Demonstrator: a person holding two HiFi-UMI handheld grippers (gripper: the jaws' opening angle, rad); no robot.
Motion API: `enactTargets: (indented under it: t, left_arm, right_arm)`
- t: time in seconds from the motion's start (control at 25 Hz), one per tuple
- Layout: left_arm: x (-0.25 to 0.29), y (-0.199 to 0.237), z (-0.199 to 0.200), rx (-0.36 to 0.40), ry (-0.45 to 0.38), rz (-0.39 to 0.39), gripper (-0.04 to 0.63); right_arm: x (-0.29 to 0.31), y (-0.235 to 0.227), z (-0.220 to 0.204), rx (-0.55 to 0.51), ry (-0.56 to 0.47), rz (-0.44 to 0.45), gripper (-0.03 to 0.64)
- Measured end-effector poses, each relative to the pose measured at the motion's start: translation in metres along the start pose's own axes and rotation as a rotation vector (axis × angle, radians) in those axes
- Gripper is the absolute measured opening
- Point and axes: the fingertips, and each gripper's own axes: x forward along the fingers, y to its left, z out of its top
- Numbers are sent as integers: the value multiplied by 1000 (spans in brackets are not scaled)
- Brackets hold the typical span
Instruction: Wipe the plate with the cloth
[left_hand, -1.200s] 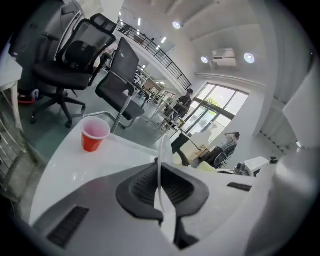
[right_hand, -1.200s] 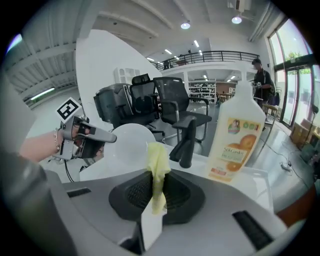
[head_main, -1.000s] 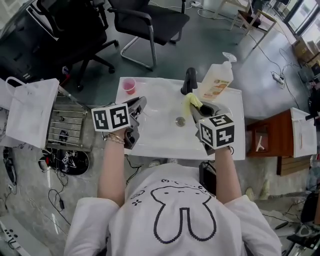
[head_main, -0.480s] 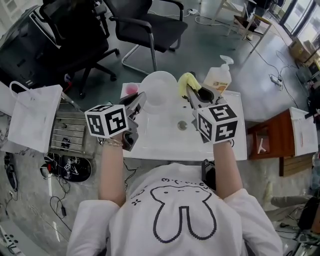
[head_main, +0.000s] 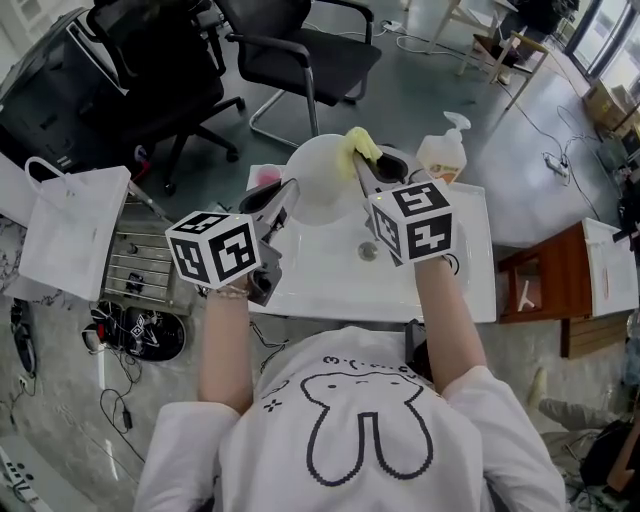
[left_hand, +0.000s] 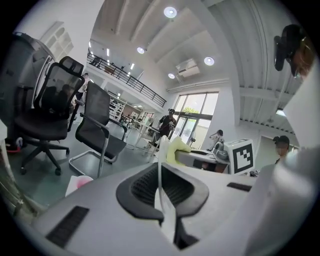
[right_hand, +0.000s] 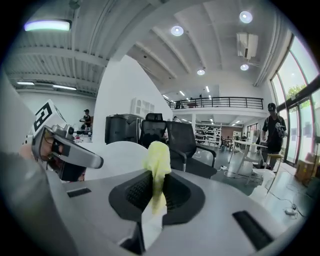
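1. A white sink counter (head_main: 330, 285) lies below my hands, with a soap bottle (head_main: 445, 152) at its far edge. Black chairs (head_main: 300, 45) stand on the grey floor beyond.
2. My left gripper (head_main: 288, 190) is clamped on the rim of the white plate (head_main: 318, 178), held up over the basin. My right gripper (head_main: 358, 165) pinches the yellow cloth (head_main: 360, 143), just beside the plate's right rim.
3. The left gripper view shows the plate edge-on between the jaws; the head view shows its round face.
4. Open floor lies past the counter. A drying rack (head_main: 135, 255) and a white bag (head_main: 70, 225) sit to my left.
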Motion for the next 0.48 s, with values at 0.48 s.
enactTargets:
  t: [0.48]
  left_arm:
    - [-3,-3,10,-8,-52,13,17]
  right_arm:
    - [-9,10,-49,21,120,15,48]
